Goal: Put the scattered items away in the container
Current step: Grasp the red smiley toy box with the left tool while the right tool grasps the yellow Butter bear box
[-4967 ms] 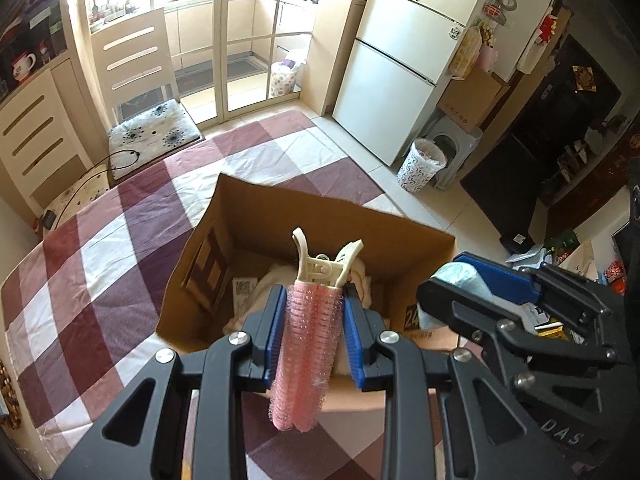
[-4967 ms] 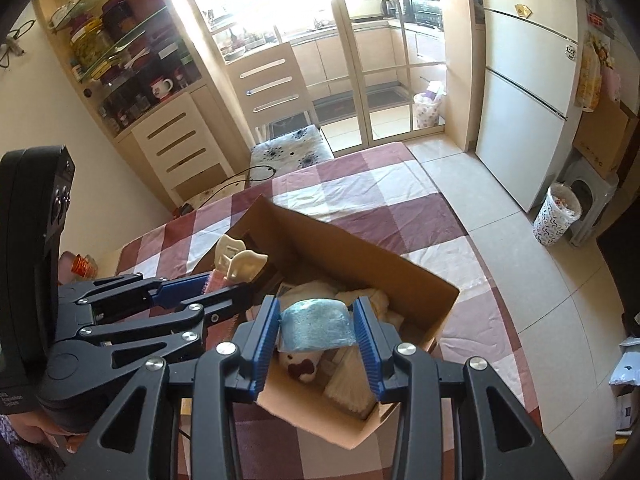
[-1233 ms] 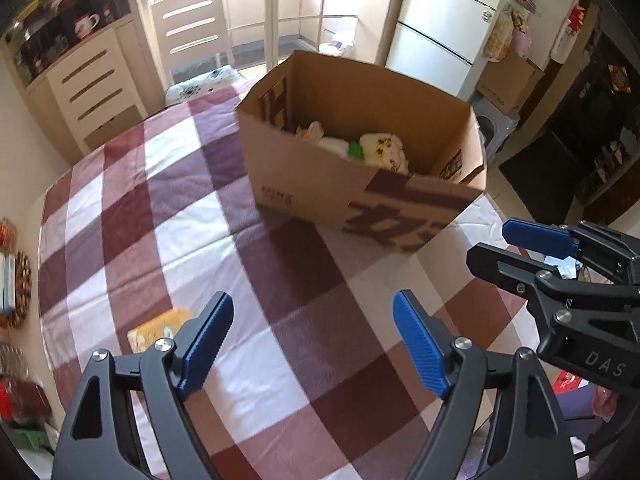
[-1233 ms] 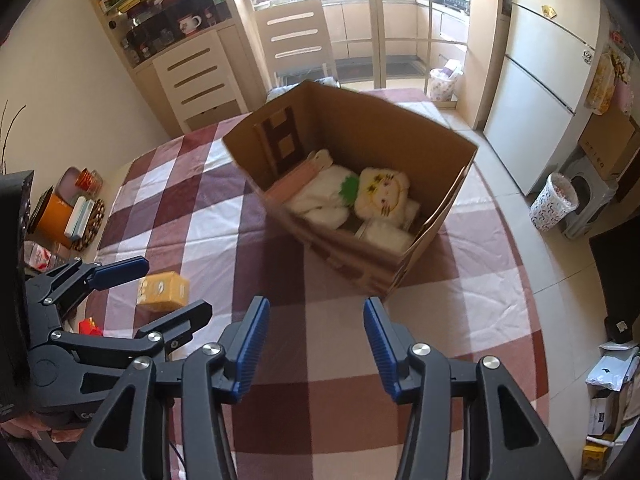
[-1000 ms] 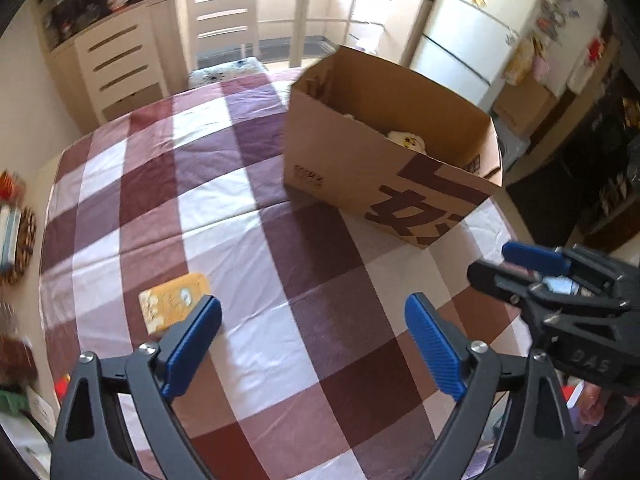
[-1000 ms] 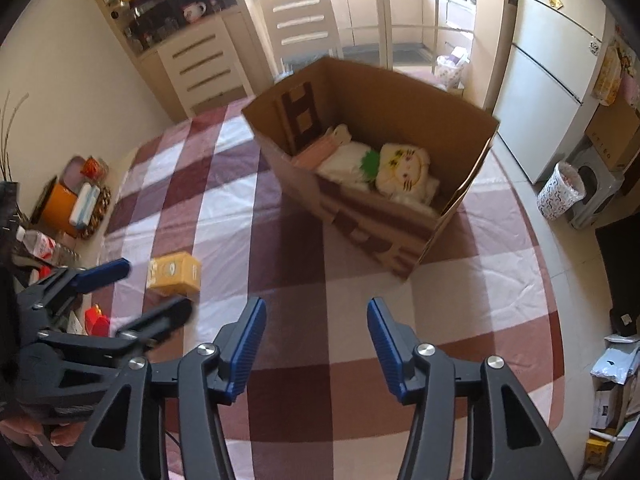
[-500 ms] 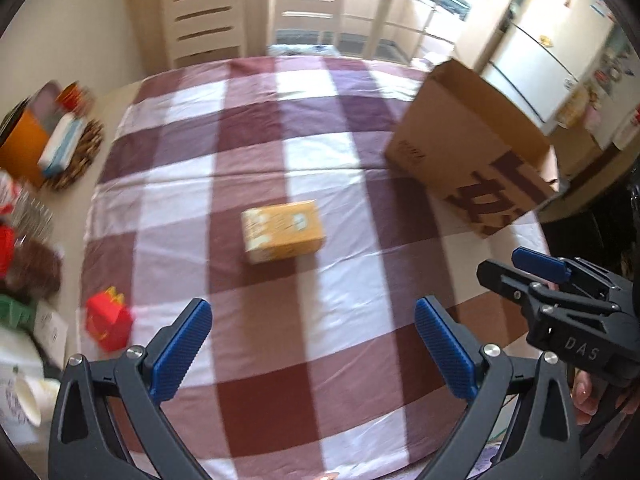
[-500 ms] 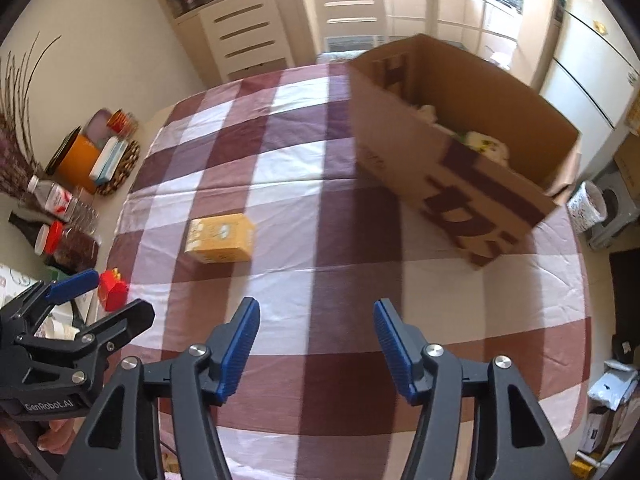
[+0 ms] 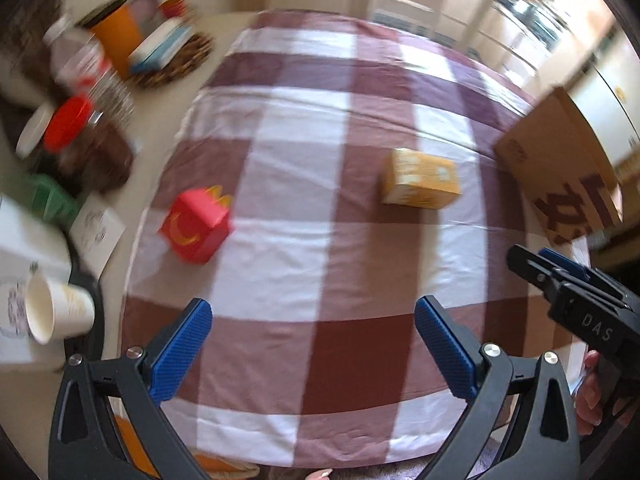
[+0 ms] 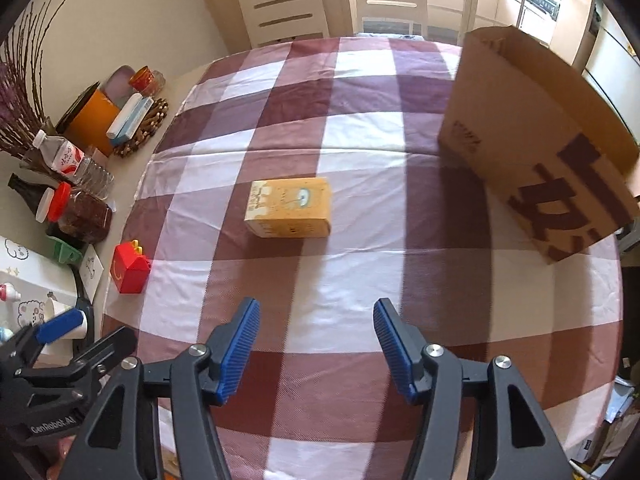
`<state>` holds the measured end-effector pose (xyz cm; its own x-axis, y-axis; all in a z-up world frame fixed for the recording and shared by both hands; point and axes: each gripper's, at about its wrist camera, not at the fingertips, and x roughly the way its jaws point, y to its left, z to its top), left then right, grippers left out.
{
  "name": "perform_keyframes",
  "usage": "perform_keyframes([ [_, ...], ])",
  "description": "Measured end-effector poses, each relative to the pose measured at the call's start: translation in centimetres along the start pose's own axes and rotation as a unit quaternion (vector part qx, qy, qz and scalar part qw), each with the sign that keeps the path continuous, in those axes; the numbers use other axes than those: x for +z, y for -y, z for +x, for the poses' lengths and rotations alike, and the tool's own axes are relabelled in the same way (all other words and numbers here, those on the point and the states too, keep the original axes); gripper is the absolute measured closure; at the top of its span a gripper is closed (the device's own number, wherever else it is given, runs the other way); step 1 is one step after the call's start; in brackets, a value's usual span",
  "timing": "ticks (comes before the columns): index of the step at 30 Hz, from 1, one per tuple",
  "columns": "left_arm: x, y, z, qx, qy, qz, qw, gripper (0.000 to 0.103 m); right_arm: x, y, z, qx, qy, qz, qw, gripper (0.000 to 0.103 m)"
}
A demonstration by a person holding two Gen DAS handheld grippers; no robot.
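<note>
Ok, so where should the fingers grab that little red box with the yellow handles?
Probably across the two flat red side walls of the little red box, low down, coming from above. It stands upright on the tablecloth, its yellow handles on top look thin, and the open left gripper spans wider than the box.

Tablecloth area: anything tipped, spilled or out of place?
Two strays lie outside the cardboard box: a yellow carton on its side mid-cloth, and a red toy box at the cloth's edge. A paper cup lies tipped beside the cloth. No spill visible.
</note>
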<state>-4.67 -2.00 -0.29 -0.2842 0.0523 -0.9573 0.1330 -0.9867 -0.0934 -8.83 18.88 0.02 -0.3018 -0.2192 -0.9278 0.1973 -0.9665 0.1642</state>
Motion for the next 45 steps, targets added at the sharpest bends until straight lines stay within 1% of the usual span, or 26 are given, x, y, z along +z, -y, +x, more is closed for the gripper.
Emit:
perform_keyframes([
  [3, -0.5, -3.2, 0.8, -0.001, -0.004, -0.043, 0.9991, 0.001, 0.0, -0.8, 1.1, 0.005, 0.001, -0.005, 1.0, 0.042],
  [6, -0.7, -6.1, 1.7, 0.016, -0.005, -0.064, 0.9978, 0.001, 0.2, -1.6, 2.1, 0.008, 0.0, -0.017, 1.0, 0.042],
  [9, -0.4, -8.1, 2.4, 0.005, -0.007, -0.085, 0.9963, 0.001, 0.9, -1.8, 2.8, 0.014, 0.002, -0.029, 0.999, 0.042],
  [12, 0.3, -9.6, 2.7, 0.01, 0.001, -0.085, 0.9963, 0.001, 2.2, -1.5, 3.2, 0.023, 0.013, -0.056, 0.998, 0.042],
  [14, 1.0, -10.3, 2.9, 0.017, 0.01, -0.07, 0.9974, 0.001, 3.4, -1.3, 3.3, 0.028, 0.025, -0.089, 0.995, 0.042],
  [17, 2.2, -10.5, 3.7, 0.03, 0.013, -0.032, 0.9989, 0.001, 5.2, -1.2, 3.9, 0.045, 0.017, -0.156, 0.987, 0.042],
  [18, 2.7, -10.4, 4.2, 0.042, 0.013, -0.013, 0.999, 0.001, 5.9, -1.3, 4.4, 0.048, 0.013, -0.186, 0.981, 0.042],
  [21, 3.8, -9.7, 5.6, 0.063, 0.01, 0.035, 0.9974, 0.001, 7.0, -1.7, 5.3, 0.047, 0.01, -0.247, 0.968, 0.042],
  [24, 4.7, -8.9, 6.6, 0.066, 0.009, 0.067, 0.9956, 0.001, 7.9, -2.6, 6.3, 0.047, 0.004, -0.306, 0.951, 0.042],
  [27, 5.5, -8.5, 7.4, 0.062, 0.009, 0.084, 0.9945, 0.001, 8.4, -3.6, 7.1, 0.068, -0.011, -0.349, 0.935, 0.042],
  [29, 6.1, -8.3, 7.9, 0.053, 0.007, 0.091, 0.9945, 0.001, 8.7, -4.5, 7.9, 0.078, -0.024, -0.379, 0.922, 0.042],
  [34, 7.0, -7.9, 9.3, 0.034, -0.006, 0.101, 0.9943, 0.001, 8.7, -5.9, 10.4, 0.074, -0.061, -0.434, 0.896, 0.042],
  [36, 7.3, -7.7, 10.0, 0.027, -0.014, 0.101, 0.9944, 0.001, 8.4, -6.4, 11.3, 0.078, -0.079, -0.445, 0.888, 0.042],
  [38, 7.5, -7.5, 10.5, 0.022, -0.02, 0.1, 0.9945, 0.001, 8.4, -6.6, 11.6, 0.089, -0.083, -0.447, 0.886, 0.042],
  [41, 7.6, -7.1, 11.2, 0.005, -0.026, 0.098, 0.9949, 0.001, 7.9, -6.9, 12.5, 0.093, -0.095, -0.447, 0.885, 0.042],
  [43, 7.5, -6.6, 11.8, -0.002, -0.034, 0.097, 0.9947, 0.002, 7.4, -6.9, 13.1, 0.092, -0.103, -0.444, 0.885, 0.042],
  [45, 7.1, -6.2, 12.2, -0.003, -0.036, 0.101, 0.9943, 0.005, 7.1, -6.8, 13.6, 0.092, -0.107, -0.433, 0.89, 0.042],
])
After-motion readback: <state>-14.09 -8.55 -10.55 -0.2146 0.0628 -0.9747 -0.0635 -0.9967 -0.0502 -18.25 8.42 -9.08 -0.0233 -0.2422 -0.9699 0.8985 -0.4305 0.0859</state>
